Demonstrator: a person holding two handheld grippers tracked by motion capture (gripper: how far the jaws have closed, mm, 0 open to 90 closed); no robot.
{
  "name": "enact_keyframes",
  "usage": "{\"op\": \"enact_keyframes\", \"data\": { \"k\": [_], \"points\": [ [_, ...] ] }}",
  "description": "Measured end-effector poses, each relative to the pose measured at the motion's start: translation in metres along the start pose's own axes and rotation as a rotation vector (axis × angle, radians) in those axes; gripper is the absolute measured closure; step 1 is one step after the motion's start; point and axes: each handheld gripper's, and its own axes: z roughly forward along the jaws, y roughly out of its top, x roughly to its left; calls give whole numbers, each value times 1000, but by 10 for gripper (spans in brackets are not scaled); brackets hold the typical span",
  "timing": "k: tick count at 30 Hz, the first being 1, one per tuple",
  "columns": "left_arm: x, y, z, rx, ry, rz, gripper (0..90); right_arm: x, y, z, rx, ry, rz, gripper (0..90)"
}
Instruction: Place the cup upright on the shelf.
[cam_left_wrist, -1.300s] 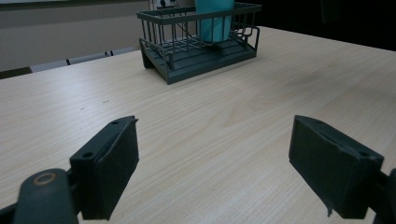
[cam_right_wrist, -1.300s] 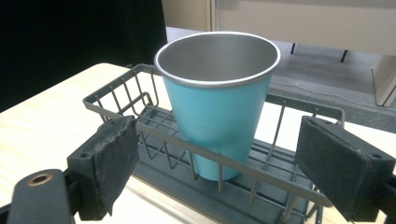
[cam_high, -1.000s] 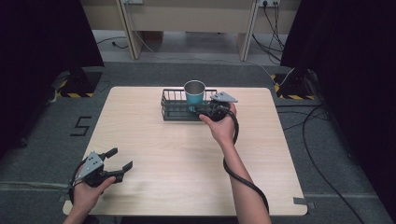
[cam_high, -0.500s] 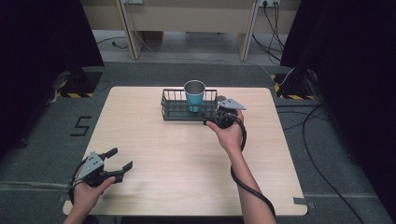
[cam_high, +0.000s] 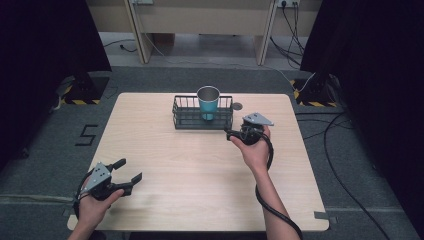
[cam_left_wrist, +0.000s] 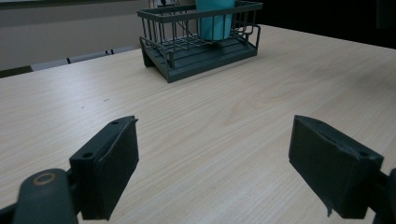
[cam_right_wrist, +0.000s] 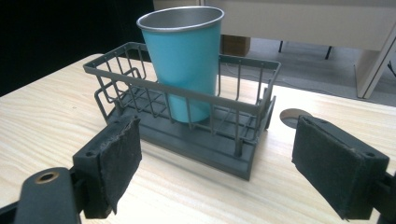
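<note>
Teal cup is seen upright in the wire basket, just beyond the right tongs, gaping empty; the left tongs, also apart, probably idle.

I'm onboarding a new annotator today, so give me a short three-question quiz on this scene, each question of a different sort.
1. True or false: the teal cup stands upright inside the wire basket.
2. Which gripper is nearer the basket? A) left gripper B) right gripper
3. Fill in: the basket rests on the wooden ____.

Key
1. True; it stands toward the basket's right end in the high view.
2. B; the right gripper hovers open just off the basket's right end, while the left gripper is open near the table's near left corner.
3. table
</note>
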Motion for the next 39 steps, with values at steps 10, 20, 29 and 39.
{"op": "enact_keyframes", "data": {
  "k": [10,20,29,39],
  "points": [
    [0,0,0,0,0,-4,154,-5,-6,-14,-2,-4,1,185],
    [1,0,0,0,1,-5,154,-12,-16,-30,3,-14,-6,184],
    [1,0,0,2,3,-3,154,-17,-35,-49,14,-23,-9,184],
    [1,0,0,5,7,-1,153,-24,-66,-77,8,-42,24,191]
  ]
}}
